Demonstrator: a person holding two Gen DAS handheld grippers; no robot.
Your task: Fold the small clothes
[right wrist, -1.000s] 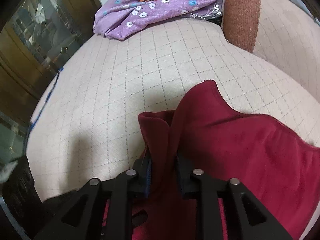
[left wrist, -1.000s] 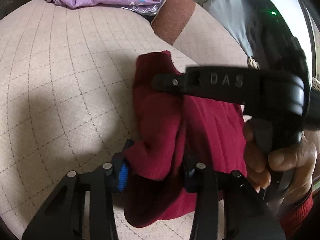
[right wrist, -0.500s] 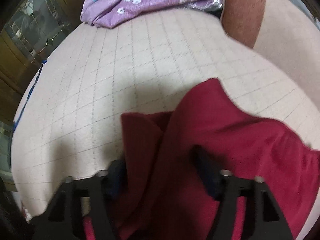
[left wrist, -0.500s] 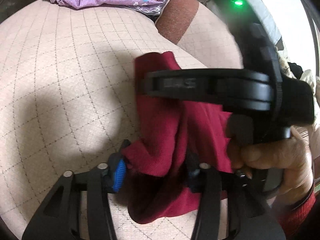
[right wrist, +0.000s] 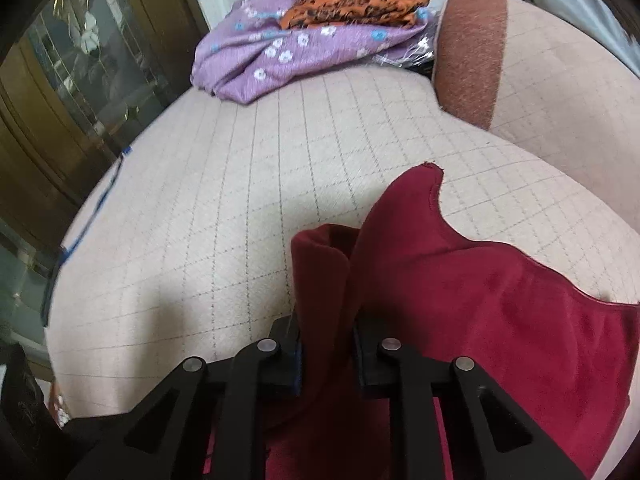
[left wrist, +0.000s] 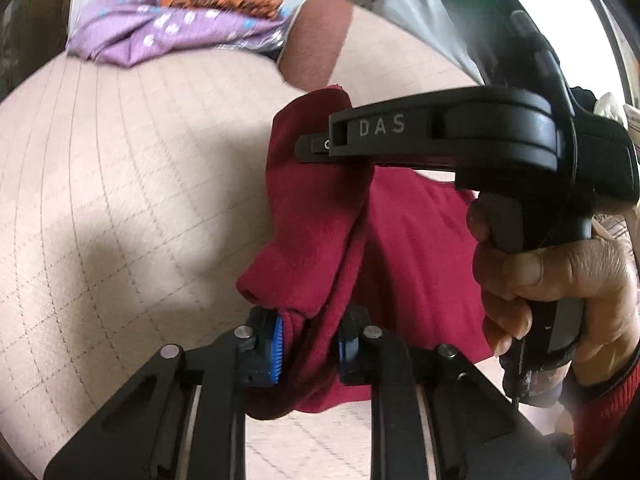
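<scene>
Left wrist view: left gripper point(left wrist: 310, 338) clamped on bunched maroon cloth point(left wrist: 404, 240), rest draped ahead & right over checked beige cushion point(left wrist: 120, 200). Right gripper point(right wrist: 326, 354) likewise pinching a raised fold; its body blocks upper right. Far ahead: purple floral cloth point(right wrist: 280, 52) w/ orange print cloth point(right wrist: 352, 0) on top, brown bolster point(right wrist: 468, 52) beside.

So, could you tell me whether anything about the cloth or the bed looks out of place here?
Nothing looks damaged or spilled. The maroon garment is bunched unevenly between the left tool and right tool, its pointed corner sticking up. Loose purple cloth lies heaped at the bed's far end.
</scene>
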